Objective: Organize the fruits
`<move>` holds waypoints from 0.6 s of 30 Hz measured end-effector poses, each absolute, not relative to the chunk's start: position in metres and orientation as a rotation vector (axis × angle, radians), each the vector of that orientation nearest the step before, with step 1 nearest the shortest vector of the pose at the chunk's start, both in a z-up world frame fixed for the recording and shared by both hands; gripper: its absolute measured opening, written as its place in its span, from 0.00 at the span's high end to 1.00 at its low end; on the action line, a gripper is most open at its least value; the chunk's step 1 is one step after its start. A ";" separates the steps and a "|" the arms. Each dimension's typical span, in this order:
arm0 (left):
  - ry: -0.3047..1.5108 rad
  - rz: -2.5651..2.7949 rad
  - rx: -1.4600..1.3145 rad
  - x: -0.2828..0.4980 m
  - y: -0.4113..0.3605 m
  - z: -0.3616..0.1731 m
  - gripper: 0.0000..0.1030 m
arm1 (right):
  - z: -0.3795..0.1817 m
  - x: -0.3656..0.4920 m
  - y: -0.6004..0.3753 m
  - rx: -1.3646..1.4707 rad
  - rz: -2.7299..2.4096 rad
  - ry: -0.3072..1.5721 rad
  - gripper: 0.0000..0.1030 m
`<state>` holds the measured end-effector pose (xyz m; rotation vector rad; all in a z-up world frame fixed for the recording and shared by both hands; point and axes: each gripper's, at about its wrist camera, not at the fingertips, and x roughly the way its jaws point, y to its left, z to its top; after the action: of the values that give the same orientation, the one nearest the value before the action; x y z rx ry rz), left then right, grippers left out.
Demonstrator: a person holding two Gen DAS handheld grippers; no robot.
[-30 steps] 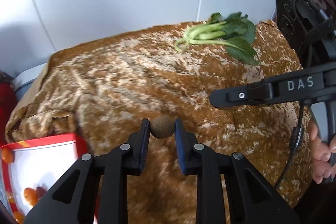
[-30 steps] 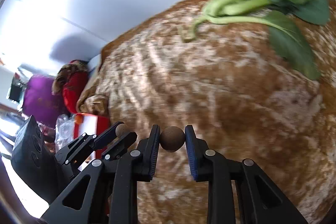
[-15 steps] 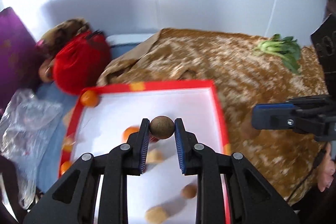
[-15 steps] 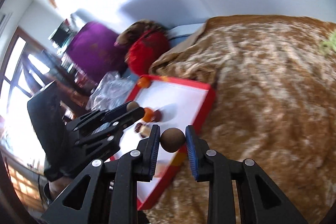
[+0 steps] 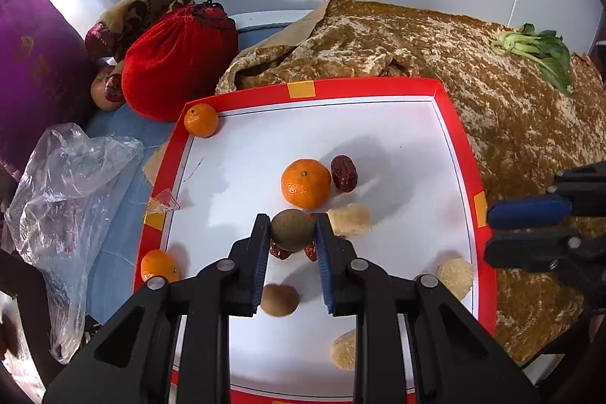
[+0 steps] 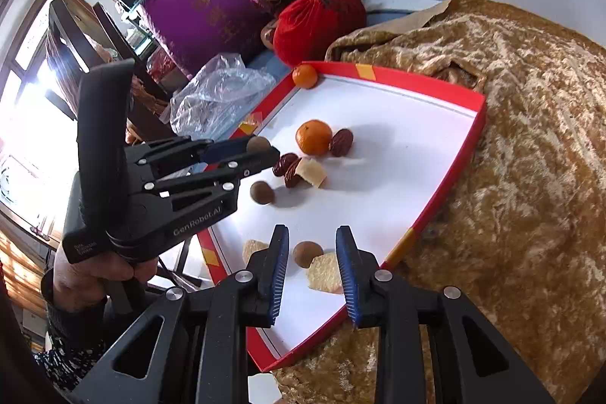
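A red-rimmed white tray [image 5: 378,86] [image 6: 435,89] holds oranges [image 5: 306,183] [image 6: 313,137], dark red dates [image 5: 344,173] [image 6: 341,142], pale chunks [image 5: 349,219] [image 6: 311,171] and a brown round fruit [image 5: 279,300] [image 6: 261,192]. My left gripper [image 5: 292,233] [image 6: 265,148] is shut on a brown round fruit [image 5: 292,230] above the tray's middle. My right gripper [image 6: 311,271] is open and empty over the tray's near right part; another brown fruit [image 6: 306,253] lies on the tray between its fingers, beside a pale chunk [image 6: 324,273]. The right gripper also shows in the left wrist view [image 5: 530,226].
A gold-brown cloth [image 5: 511,108] [image 6: 530,139] covers the surface right of the tray, with a bok choy [image 5: 538,50] at its far end. A red pouch [image 5: 178,59] [image 6: 318,21], a purple cushion [image 6: 204,10] and a clear plastic bag [image 5: 68,184] [image 6: 216,93] lie left of the tray.
Both grippers have swung left from the cloth to over the tray. My right gripper has opened and its brown fruit now lies on the tray. The left still holds its fruit.
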<state>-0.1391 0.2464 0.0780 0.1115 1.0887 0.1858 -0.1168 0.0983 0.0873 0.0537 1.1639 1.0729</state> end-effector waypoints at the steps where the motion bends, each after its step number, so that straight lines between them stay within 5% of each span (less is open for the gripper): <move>1: 1.092 0.210 0.145 -0.137 0.243 0.077 0.76 | 0.089 -0.114 0.094 0.063 1.066 1.156 0.73; 14: 0.877 0.095 0.088 -0.116 0.181 0.116 0.35 | 0.134 -0.064 -0.032 0.199 0.747 1.007 0.71; 18: 0.814 0.112 0.073 -0.111 0.145 0.128 0.23 | 0.147 -0.068 -0.077 0.163 0.627 0.943 0.59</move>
<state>-0.1113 0.1447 0.1283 0.0729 0.8141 0.1123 -0.0676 -0.0771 0.1467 0.1629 0.9429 0.6270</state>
